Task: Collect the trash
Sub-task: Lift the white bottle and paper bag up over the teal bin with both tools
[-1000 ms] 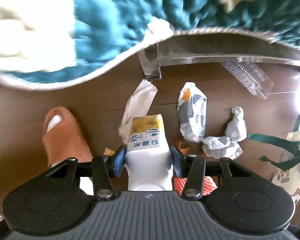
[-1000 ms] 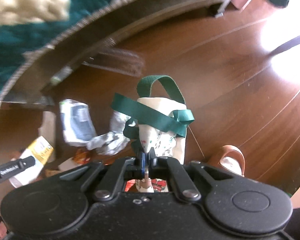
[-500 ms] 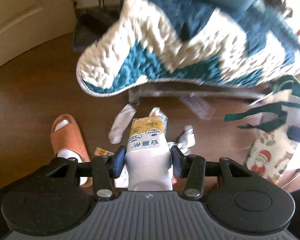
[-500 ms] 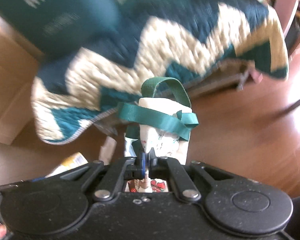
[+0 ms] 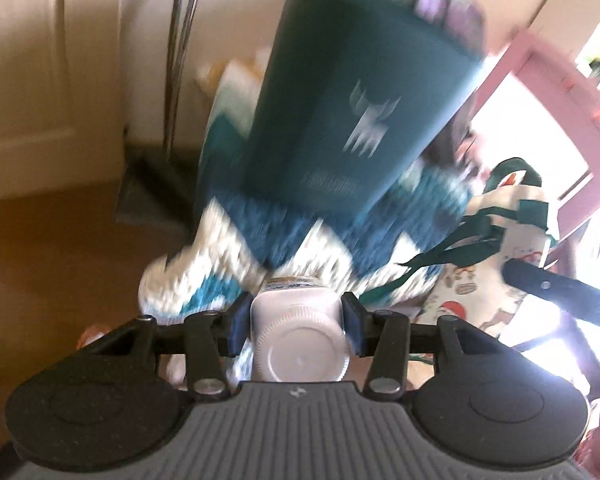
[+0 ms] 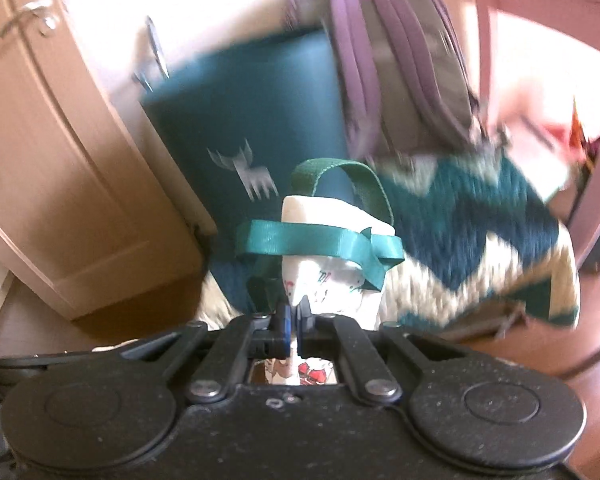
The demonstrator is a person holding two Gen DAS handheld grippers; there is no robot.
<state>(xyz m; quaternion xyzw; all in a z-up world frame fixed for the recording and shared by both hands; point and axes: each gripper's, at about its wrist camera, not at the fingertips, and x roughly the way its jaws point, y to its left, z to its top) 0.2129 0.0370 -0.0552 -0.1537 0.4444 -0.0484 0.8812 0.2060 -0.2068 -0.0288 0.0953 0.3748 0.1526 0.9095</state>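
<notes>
The left tool point(image 5: 296, 330) is clamped on a white plastic bottle point(image 5: 296, 334), its ribbed cap toward the camera; the right tool point(image 6: 294, 322) is pinched tight on the rim of a printed cloth tote bag point(image 6: 332, 276) with green straps point(image 6: 320, 242), in front of a teal zigzag blanket point(image 6: 480, 240).

— What is my left gripper point(image 5: 296, 330) made of?
— Matt black plastic, finely speckled, with bright metal rivets and blue rubbery-looking pads. The white carton point(image 5: 298, 344) between them looks smooth, its round cap ridged plastic.
— And in my right gripper point(image 6: 294, 318)?
— A cloth tote bag point(image 6: 332, 240), printed and matt, with woven green webbing handles that have a slight sheen.
— Behind the tote?
— A chunky knitted blanket point(image 6: 480, 232), rough. The teal box point(image 6: 244, 120) looks like smooth matt card. The cabinet door point(image 6: 52, 184) is pale wood with a metal handle.
</notes>
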